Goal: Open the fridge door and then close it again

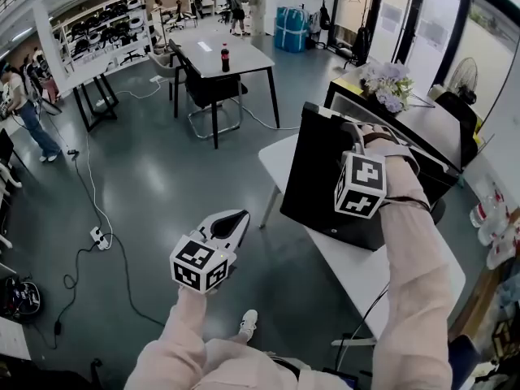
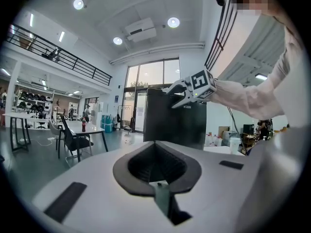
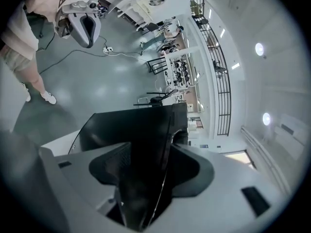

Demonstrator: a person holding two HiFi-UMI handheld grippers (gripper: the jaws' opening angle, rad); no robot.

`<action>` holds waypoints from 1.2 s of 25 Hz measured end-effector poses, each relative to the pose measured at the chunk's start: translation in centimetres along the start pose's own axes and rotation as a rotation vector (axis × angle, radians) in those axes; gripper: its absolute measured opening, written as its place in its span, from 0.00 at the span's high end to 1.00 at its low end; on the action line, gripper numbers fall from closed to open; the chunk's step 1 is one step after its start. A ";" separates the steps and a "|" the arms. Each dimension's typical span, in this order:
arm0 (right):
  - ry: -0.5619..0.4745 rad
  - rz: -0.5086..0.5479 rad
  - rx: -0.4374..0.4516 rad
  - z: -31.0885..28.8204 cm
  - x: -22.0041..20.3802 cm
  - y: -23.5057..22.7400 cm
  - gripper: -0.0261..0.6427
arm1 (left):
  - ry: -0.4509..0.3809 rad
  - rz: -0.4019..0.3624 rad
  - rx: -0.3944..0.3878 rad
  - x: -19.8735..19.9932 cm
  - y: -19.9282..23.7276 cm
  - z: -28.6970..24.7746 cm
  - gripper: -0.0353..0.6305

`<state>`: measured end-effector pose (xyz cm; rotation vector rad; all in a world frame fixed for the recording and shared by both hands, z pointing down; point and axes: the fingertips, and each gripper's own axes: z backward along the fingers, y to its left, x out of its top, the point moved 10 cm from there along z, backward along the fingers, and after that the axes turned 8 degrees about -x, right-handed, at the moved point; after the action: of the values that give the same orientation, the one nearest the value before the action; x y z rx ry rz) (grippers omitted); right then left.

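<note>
A black mini fridge (image 1: pixel 325 185) stands on a white table (image 1: pixel 398 283) at the right. My right gripper (image 1: pixel 348 130) is at the top edge of its door, with the jaws shut on that edge. In the right gripper view the dark door edge (image 3: pixel 141 130) fills the gap of my right gripper (image 3: pixel 148 166), and a thin seam runs beside it. My left gripper (image 1: pixel 236 219) hangs over the floor left of the fridge, shut and holding nothing. From the left gripper view the fridge (image 2: pixel 175 125) stands ahead, with the right gripper (image 2: pixel 176 92) at its top.
A pot of flowers (image 1: pixel 388 84) sits on a dark desk behind the fridge. A dark table with a cola bottle (image 1: pixel 225 57) and chairs stands further back. Cables and a power strip (image 1: pixel 97 236) lie on the floor at left. A person (image 1: pixel 24 112) stands far left.
</note>
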<state>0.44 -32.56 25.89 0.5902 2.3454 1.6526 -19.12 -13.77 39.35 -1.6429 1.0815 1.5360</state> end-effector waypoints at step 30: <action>0.194 -0.101 -0.010 -8.8 -4.2 -3.0 0.56 | -0.028 -0.007 -0.108 2.2 10.5 -9.1 0.93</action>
<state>0.12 -42.71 25.91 0.3154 2.4523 1.7456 -24.18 -26.94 39.10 -1.6897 0.9917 1.6336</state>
